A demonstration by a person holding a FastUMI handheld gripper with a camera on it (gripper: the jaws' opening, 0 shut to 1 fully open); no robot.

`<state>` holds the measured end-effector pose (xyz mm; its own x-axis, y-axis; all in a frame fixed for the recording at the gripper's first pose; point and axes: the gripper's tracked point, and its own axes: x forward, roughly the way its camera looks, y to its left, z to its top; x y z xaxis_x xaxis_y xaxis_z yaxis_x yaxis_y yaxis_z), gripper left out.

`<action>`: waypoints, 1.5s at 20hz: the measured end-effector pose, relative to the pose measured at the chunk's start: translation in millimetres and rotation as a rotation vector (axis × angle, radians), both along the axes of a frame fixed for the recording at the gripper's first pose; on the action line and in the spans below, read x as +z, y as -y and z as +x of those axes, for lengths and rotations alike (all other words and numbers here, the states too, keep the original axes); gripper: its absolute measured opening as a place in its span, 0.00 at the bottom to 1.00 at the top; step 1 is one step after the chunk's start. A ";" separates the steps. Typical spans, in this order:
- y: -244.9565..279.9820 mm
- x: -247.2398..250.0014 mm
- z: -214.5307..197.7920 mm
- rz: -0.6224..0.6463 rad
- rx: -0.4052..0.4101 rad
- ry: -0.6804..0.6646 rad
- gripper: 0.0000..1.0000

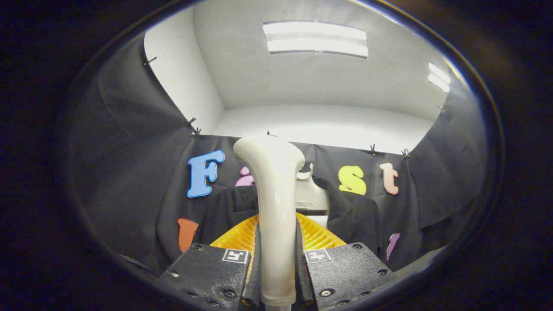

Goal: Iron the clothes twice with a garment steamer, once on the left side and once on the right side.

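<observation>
at lower centre of the frame my gripper (pixel 277 276) is clenched on the garment steamer (pixel 274 207) handle, long axis upright between my fingers, dark garment (pixel 354 216) hanging just beyond, mid-frame.

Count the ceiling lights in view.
2. One light is overhead, above the steamer that the gripper is shut on; the other is farther right, near the wall. More may be hidden.
</observation>
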<state>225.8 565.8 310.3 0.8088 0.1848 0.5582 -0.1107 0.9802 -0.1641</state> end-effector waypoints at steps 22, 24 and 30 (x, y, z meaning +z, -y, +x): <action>-3.6 -53.8 9.5 -0.052 -0.065 -0.074 0.34; 1.8 -66.1 7.8 -0.060 -0.074 -0.092 0.34; 11.5 -114.2 5.7 -0.101 -0.071 -0.187 0.34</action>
